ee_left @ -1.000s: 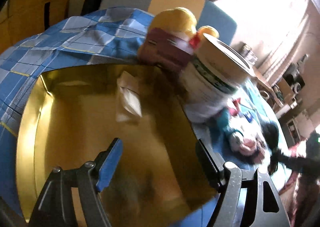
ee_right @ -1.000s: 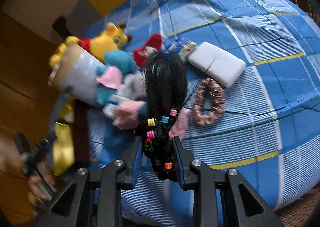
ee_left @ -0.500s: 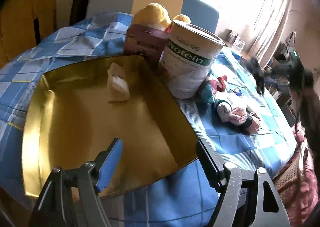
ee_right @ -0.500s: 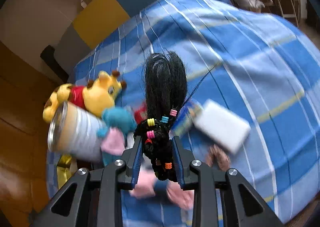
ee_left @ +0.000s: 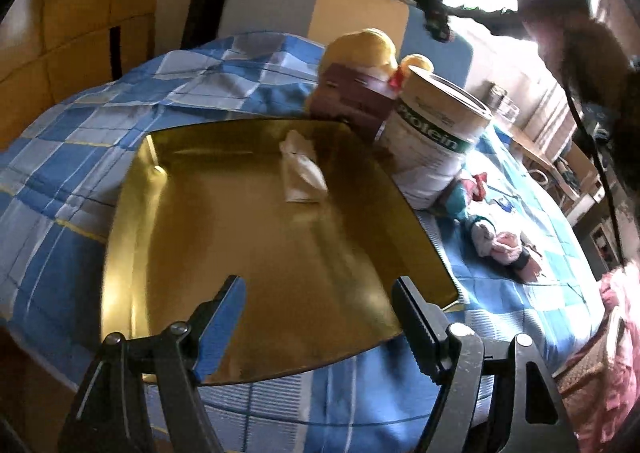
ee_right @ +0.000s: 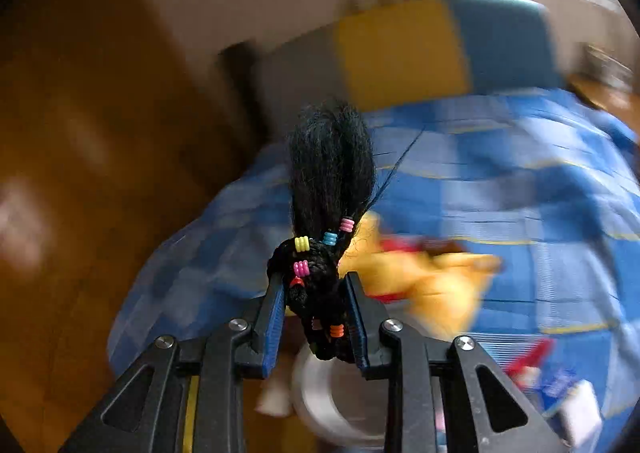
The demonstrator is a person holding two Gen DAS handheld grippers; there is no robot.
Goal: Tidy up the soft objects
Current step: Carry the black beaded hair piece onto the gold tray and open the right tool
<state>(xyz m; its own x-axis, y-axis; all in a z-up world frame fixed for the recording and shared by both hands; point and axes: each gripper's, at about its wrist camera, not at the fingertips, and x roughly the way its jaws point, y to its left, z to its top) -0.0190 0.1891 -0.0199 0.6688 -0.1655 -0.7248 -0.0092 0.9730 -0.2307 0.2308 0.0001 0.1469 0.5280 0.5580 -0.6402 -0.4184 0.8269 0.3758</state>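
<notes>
Beside gold tray [ee_left: 192,213], protein can [ee_left: 436,145], yellow plush [ee_left: 362,49], left gripper [ee_left: 320,317] released, right gripper [ee_right: 316,309] grasping hairpiece [ee_right: 328,189]

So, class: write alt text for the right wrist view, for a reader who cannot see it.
The right gripper is clamped on a black hair bundle with coloured beads, held above a blue checked bedspread. A blurred yellow plush toy lies below.

Black beaded hair bundle [ee_right: 320,253], pinched upright.
</notes>
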